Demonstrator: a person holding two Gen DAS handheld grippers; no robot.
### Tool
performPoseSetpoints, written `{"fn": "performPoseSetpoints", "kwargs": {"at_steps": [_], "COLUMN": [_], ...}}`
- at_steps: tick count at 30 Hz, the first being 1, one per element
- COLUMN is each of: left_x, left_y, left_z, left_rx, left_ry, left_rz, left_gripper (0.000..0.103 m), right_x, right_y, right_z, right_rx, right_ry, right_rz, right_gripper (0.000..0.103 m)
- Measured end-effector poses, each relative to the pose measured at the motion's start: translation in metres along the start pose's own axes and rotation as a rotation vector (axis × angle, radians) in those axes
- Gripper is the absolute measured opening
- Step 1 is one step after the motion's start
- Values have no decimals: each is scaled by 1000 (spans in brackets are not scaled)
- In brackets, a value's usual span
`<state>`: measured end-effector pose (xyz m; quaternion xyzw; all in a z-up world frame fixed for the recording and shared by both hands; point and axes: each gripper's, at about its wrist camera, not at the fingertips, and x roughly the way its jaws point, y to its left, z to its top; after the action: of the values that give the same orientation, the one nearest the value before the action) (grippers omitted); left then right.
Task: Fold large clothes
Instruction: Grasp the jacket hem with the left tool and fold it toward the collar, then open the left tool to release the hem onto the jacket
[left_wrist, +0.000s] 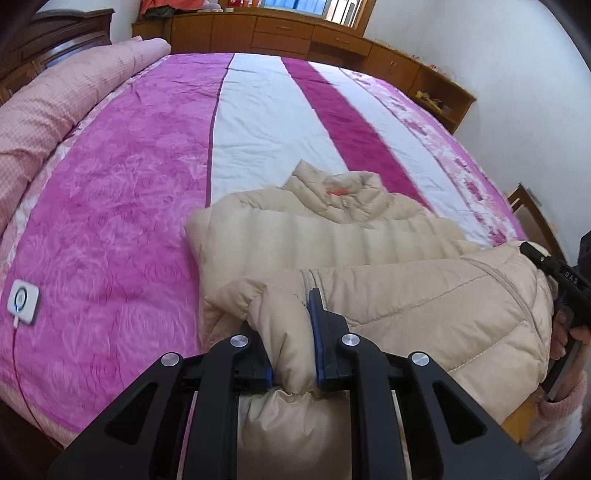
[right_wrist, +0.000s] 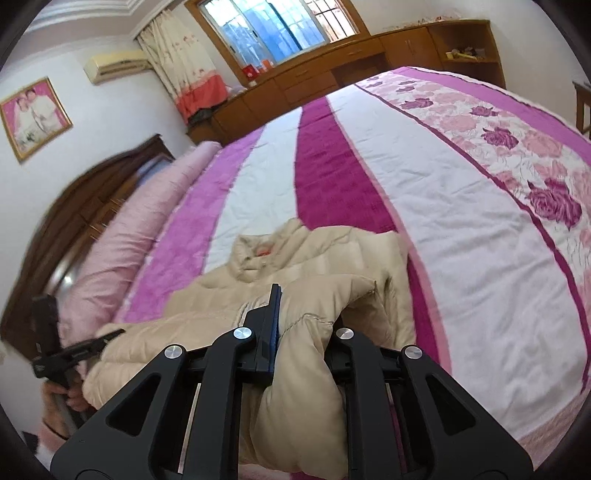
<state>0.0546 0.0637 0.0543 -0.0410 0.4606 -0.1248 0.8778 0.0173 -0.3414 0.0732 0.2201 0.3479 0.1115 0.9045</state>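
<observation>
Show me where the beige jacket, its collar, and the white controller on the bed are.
beige jacket (left_wrist: 332, 236): left wrist view, on the quilted back panel.
collar (left_wrist: 354, 184): left wrist view, on its standing right side.
white controller (left_wrist: 23, 301): left wrist view, on its round button.

Home bedroom: bed (left_wrist: 147, 184), wooden cabinets (right_wrist: 314, 77)

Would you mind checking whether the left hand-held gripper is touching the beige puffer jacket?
Touching. In the left wrist view, the left hand-held gripper has a bunched fold of the beige puffer jacket squeezed between its blue pads, with no gap either side.
</observation>
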Motion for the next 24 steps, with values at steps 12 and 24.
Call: {"fn": "performPoseSetpoints", "kwargs": {"at_steps": [12, 24], "left_x": [86, 95], "left_y": [-1, 9], "left_z": [17, 30], "left_rx": [39, -40], "left_ry": [81, 84], "left_rz": [134, 116], "left_gripper": [22, 44], "right_x": [82, 130], "right_y": [-32, -41], "right_z": [-5, -8], "right_rx": [13, -31], "right_ry": [75, 122], "right_rz": [-122, -225], "right_gripper": [23, 29]}}
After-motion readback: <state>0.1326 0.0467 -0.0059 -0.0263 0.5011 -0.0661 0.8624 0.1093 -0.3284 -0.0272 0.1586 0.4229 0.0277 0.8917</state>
